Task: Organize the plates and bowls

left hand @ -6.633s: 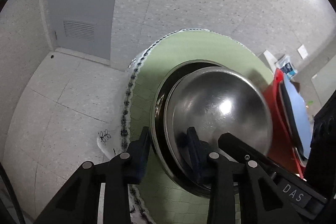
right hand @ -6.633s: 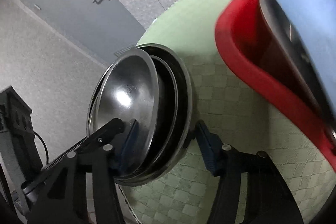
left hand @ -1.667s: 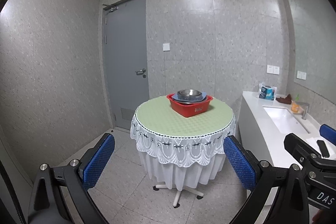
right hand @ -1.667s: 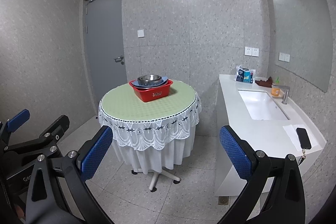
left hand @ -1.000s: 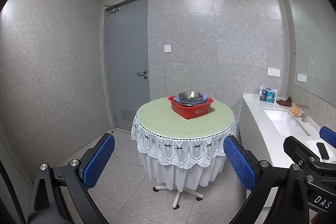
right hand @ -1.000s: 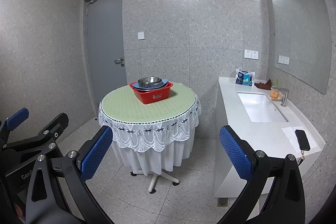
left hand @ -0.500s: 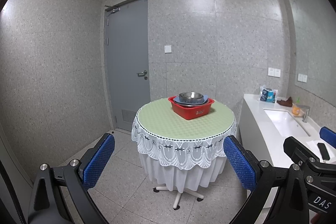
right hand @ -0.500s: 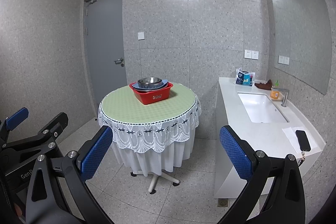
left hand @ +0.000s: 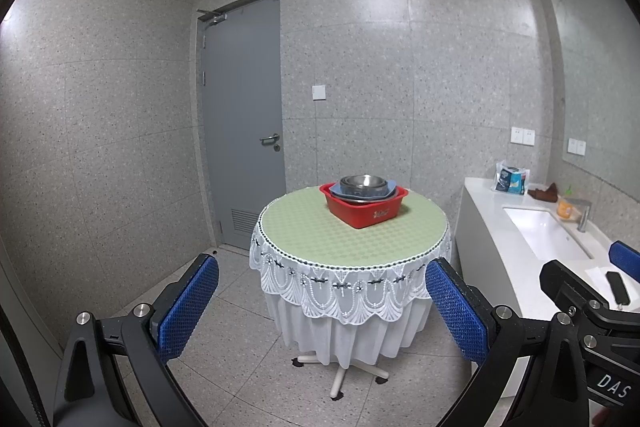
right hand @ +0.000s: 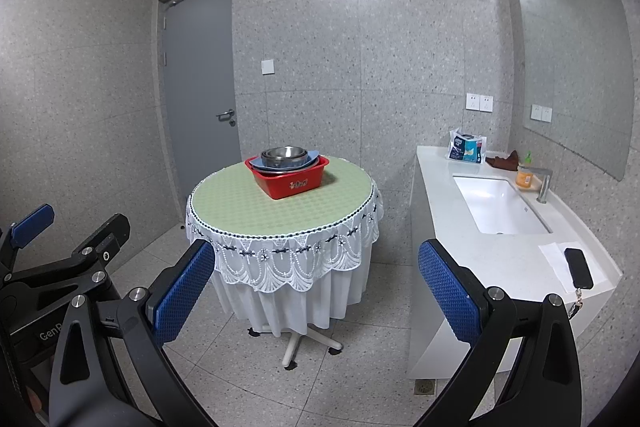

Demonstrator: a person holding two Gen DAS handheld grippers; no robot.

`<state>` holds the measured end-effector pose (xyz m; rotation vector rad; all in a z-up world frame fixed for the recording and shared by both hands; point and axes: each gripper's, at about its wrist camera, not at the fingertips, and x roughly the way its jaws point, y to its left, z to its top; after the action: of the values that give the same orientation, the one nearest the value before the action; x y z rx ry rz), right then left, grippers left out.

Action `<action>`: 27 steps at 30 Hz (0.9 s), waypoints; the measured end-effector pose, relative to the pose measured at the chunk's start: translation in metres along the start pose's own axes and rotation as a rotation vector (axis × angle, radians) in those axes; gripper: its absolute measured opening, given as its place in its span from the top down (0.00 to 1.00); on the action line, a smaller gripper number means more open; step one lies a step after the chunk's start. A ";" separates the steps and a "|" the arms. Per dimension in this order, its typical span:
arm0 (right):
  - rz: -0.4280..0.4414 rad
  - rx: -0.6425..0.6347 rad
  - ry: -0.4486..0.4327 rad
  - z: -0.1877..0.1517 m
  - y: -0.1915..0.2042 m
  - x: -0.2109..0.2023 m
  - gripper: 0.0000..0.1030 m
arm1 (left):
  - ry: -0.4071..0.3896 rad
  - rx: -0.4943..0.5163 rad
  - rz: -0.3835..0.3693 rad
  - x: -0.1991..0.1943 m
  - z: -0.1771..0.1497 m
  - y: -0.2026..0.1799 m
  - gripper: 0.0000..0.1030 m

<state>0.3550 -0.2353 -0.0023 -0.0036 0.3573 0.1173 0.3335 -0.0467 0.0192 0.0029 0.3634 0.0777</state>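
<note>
A red plastic basin (left hand: 366, 213) (right hand: 290, 181) stands on the far half of a round table (left hand: 344, 239) (right hand: 280, 207) with a green cloth and white lace skirt. Steel bowls (left hand: 363, 182) (right hand: 285, 153) are nested on a blue plate (left hand: 390, 187) (right hand: 312, 155) inside the basin. My left gripper (left hand: 322, 301) is open and holds nothing, well short of the table. My right gripper (right hand: 316, 285) is also open and holds nothing, equally far back. The left gripper's body (right hand: 60, 267) shows at the left of the right wrist view.
A grey door (left hand: 244, 123) is behind the table at the left. A white counter with a sink (right hand: 500, 203), tap, tissue pack (right hand: 466, 145) and a phone (right hand: 578, 269) runs along the right wall. Tiled floor lies between me and the table.
6.6 s ago both grippers were at the steel bowls on the table. Now both are open and far back, the bowls sit in the basin. Over the last second the view barely moved.
</note>
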 end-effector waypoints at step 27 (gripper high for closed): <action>-0.002 0.001 0.012 0.003 -0.007 0.011 0.00 | -0.009 0.021 0.012 0.015 0.000 -0.010 0.01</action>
<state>0.3670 -0.2410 -0.0038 -0.0032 0.3689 0.1150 0.3479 -0.0553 0.0141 0.0259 0.3550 0.0858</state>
